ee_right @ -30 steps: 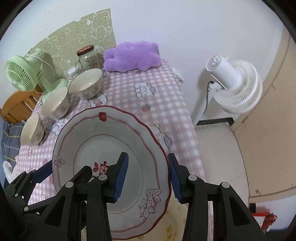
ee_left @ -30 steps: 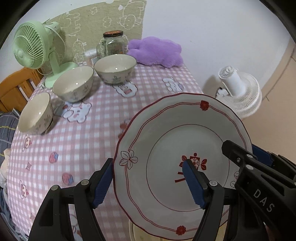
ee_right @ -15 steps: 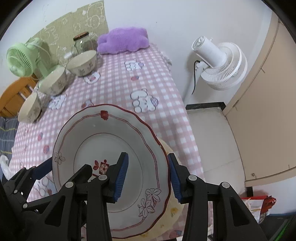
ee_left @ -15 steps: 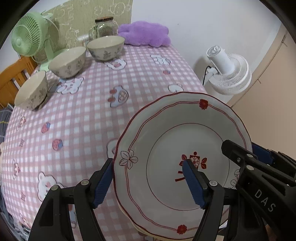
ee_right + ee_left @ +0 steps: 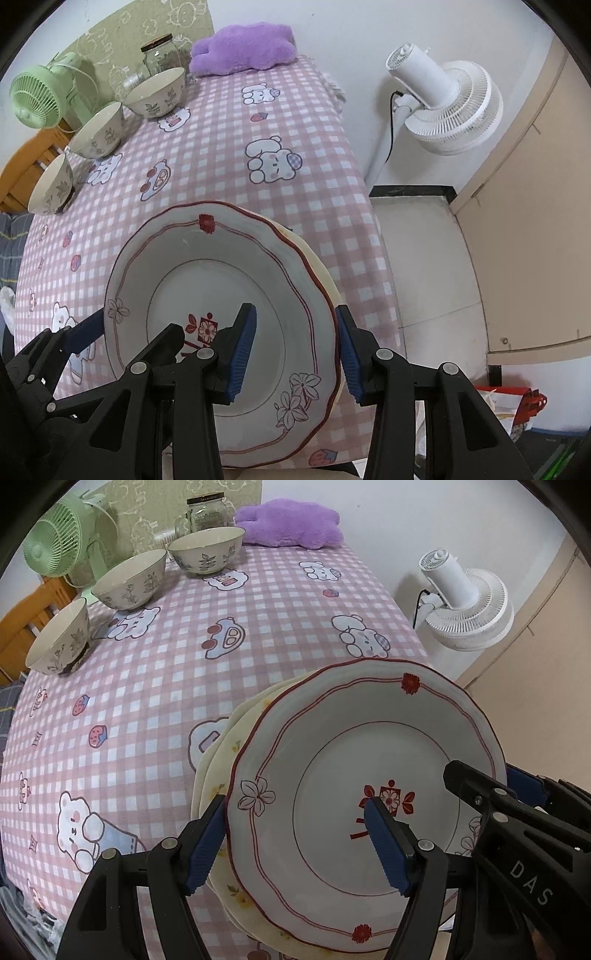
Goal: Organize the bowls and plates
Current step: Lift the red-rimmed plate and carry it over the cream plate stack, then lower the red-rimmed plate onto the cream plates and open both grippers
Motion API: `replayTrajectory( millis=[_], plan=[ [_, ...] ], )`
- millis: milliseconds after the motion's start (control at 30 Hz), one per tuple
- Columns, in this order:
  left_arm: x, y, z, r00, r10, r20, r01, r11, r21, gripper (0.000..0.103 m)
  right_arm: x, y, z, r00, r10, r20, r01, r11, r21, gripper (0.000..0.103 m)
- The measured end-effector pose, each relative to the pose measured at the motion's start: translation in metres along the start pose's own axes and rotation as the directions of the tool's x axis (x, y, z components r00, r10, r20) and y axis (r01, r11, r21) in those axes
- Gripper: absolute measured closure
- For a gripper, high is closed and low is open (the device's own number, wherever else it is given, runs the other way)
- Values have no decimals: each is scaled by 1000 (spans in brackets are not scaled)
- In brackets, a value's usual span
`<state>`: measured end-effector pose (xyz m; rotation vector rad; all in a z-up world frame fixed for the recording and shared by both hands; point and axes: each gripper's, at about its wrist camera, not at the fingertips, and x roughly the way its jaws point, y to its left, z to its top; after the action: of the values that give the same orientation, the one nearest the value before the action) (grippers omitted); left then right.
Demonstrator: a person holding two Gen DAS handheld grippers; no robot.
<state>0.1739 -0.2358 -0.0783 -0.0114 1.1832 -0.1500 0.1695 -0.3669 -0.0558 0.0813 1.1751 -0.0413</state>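
A: Two grippers carry one red-rimmed plate (image 5: 369, 775); the left gripper (image 5: 295, 834) straddles its left rim, one blue pad under the edge and one on the inner face; the right gripper (image 5: 295, 350) straddles the opposite rim likewise. Are the jaws clamped?

B: Both sets appear closed on the rim, pads against the ware; the plate is round, so no long axis governs; what matters is what lies beneath.

A: And beneath?

B: Directly under it, a cream plate stack (image 5: 218, 764) rests on the checked tablecloth (image 5: 159, 686) near the table's front right corner; the held plate sits above and slightly right of the stack, tilted, its far rim raised; whether it touches the stack cannot be told.

A: Farther off?

B: Three bowls (image 5: 129, 579) stand well apart at the far left, before a green fan (image 5: 55, 546) and a jar (image 5: 207, 513); judged next, the plate needs levelling and centring leftward over the stack.
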Motion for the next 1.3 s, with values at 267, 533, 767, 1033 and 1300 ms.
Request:
replayTrajectory(
  millis=[267,533,767,1033,1300],
  plan=[
    [7,-15,3,999,43,-3,-43,999,7,29,9,-12,3,1000,16,-18,-17,1000,-9,56],
    [12,-21,5,993,118,7,-119,993,21,28,22,-15,7,998,44,-44,-45,999,-25,57],
    [14,-22,5,989,148,16,-149,988,27,28,24,-17,6,997,70,-42,-71,997,-36,56],
    [14,-23,5,987,160,14,-161,986,33,28,14,-36,-1,995,98,-25,-98,995,18,72],
    [15,-20,4,985,171,10,-171,985,21,23,10,-29,0,996,90,-7,-90,995,-47,83]
  ],
)
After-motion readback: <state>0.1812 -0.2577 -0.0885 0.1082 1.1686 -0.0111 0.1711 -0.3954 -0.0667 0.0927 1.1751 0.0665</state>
